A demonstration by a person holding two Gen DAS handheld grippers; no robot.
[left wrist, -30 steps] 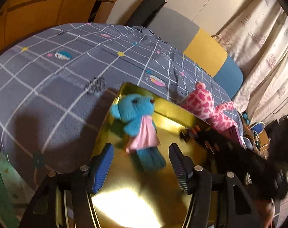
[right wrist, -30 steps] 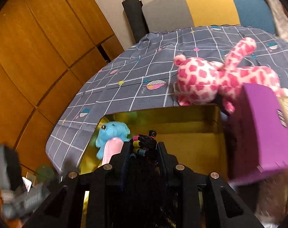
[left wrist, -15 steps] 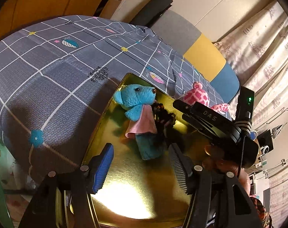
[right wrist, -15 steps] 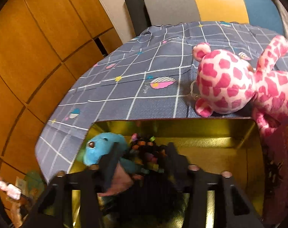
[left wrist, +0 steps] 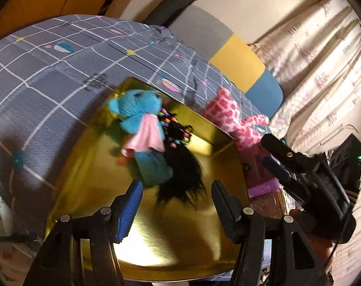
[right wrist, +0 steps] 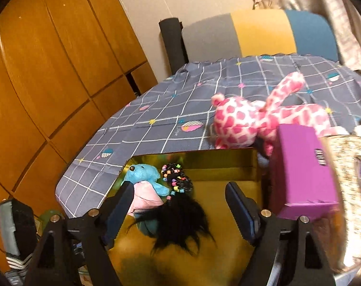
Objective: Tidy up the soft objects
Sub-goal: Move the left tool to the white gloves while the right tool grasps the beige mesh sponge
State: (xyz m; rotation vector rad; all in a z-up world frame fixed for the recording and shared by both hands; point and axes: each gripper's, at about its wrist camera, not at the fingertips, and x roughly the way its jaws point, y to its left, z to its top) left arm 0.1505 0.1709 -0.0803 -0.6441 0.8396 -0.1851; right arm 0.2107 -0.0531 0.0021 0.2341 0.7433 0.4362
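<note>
Purple box [right wrist: 302, 166] clearest in right view

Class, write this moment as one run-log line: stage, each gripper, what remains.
stage: black hair piece dropped in gold tray beside blue bear | left gripper: open, empty | right gripper: jaws opening, empty | remaining: pink giraffe on bedspread

A purple box [right wrist: 302, 169] stands beside wooden cupboards [right wrist: 49, 71], curtains [left wrist: 323, 59] behind.

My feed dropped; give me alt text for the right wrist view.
The right claw, opening and empty, hovers over a gold tray holding a blue bear and a beaded black wig. A pink giraffe lies on the bedspread behind, beside a purple box.
</note>
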